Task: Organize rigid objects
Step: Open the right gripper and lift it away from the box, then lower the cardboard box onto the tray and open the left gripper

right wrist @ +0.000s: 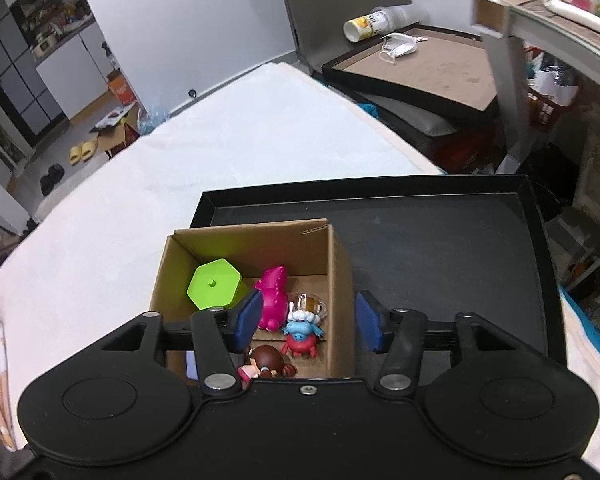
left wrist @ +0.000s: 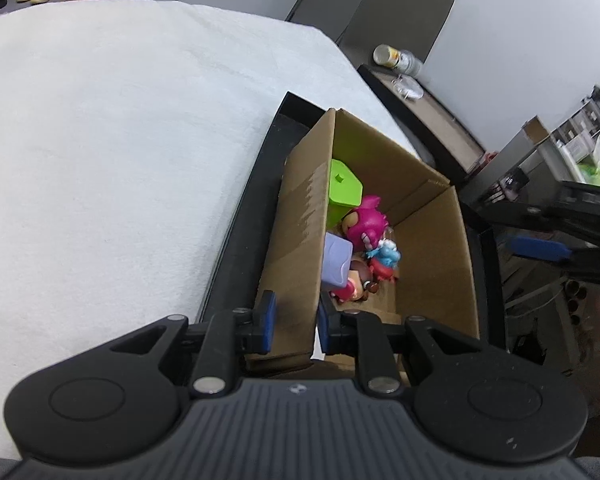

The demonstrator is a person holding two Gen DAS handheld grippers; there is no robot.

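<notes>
Nearest, left gripper [left wrist: 296,326]: blue-padded fingers closed on the near left wall of the open brown cardboard box [left wrist: 300,236], one pad outside, one inside.
Right gripper [right wrist: 308,322]: blue pads spread wide, straddling the box's right wall [right wrist: 338,300]; left pad inside, right pad outside, gripping nothing.
Box position: stands inside the shallow black tray [right wrist: 440,248], at the tray's left side.
Box contents, near end: small doll with brown hair and pink dress [right wrist: 270,364]; pale lavender rounded block [left wrist: 336,260] against the left wall.
Box contents, middle: blue and red cartoon figurine with white top [right wrist: 302,330]; just beyond it a small clear glass mug holding amber colour [right wrist: 310,304].
Box contents, farther: magenta plastic monster figure [right wrist: 274,296]; lime green hexagonal lidded container [right wrist: 214,282] in the far left corner.
Tray position: rests on the white cloth-covered table [right wrist: 220,152].
Beyond the table: brown-surfaced black-framed board [right wrist: 428,68] carrying a white face mask [right wrist: 400,46] and a tipped paper cup [right wrist: 366,24].
</notes>
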